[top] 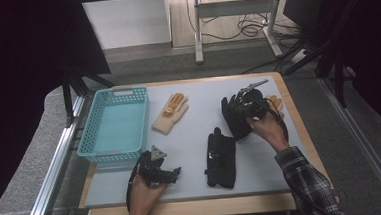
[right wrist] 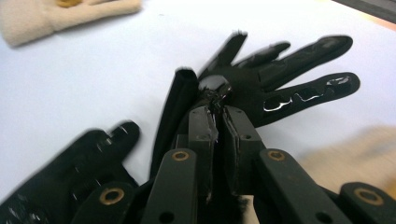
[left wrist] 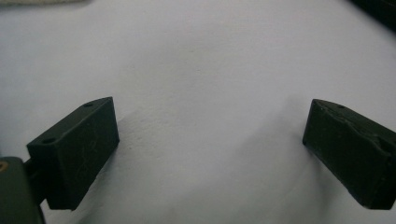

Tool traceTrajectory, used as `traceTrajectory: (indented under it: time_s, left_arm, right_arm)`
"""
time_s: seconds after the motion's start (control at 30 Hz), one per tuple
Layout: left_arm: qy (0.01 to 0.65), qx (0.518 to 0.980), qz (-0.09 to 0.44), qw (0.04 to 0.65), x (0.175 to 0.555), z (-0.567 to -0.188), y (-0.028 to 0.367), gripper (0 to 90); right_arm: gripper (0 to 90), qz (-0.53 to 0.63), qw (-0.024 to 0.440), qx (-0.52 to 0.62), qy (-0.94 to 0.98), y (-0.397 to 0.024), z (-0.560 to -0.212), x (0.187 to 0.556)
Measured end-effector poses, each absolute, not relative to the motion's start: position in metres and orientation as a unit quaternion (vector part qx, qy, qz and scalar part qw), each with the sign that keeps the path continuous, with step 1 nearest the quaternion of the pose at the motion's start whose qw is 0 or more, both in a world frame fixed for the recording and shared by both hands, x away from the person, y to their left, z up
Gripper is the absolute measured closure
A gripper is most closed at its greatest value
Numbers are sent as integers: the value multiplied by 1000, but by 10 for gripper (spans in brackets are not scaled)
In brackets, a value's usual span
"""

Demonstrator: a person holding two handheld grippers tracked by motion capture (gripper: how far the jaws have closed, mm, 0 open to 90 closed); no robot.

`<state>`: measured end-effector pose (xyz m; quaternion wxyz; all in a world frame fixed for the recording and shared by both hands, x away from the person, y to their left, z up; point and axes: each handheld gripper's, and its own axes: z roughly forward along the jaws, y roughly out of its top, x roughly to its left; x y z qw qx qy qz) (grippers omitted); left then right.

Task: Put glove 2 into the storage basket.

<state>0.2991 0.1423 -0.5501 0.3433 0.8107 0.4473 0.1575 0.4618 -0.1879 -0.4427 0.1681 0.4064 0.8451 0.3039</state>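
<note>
Black glove (right wrist: 261, 88): pinched by the right tool (right wrist: 218, 114), jaws nearly together with a fold of fabric caught between them; in the right gripper view the glove's fingers are seen fanned out past the jaw tips, shiny grip print on them.
Same glove from above (top: 234, 117): sits at the right part of the table (top: 190, 137), mostly covered by the right tool (top: 252, 108) and the hand (top: 266, 128) on it, so the pinch itself can't be made out up there.
Second black glove (top: 220, 158): lying flat near the table's middle-front, just beside the held one but apart from it; its blurry fingertips (right wrist: 100, 140) are picked up at lower left in the right gripper view.
Tan glove (top: 170, 112): flat, next to the blue basket (top: 93, 151), well apart from both tools.
Left tool (top: 160, 173): parked low at the front left, held by a hand (top: 144, 195); jaws are spread wide with bare grey tabletop (left wrist: 210, 70) between them.
Room to move: open surface is left between the tan glove and the black ones; the basket hugs the left edge.
Right arm: plaid sleeve (top: 305, 180) is brought in from the lower right, wrist angled toward the far side.
</note>
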Motion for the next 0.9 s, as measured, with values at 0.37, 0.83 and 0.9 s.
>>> traceTrajectory:
  time_s: [0.37, 0.83, 0.9]
  left_arm:
    - [447, 811, 158, 343, 299, -550, 142, 37]
    - [447, 811, 158, 343, 299, -550, 142, 37]
    - [447, 811, 158, 344, 299, -550, 142, 37]
  right_arm:
    - [602, 330, 139, 357, 862, -123, -449, 457]
    - [472, 324, 117, 317, 884, -132, -495, 480]
    - [472, 319, 112, 307, 889, -130, -502, 484]
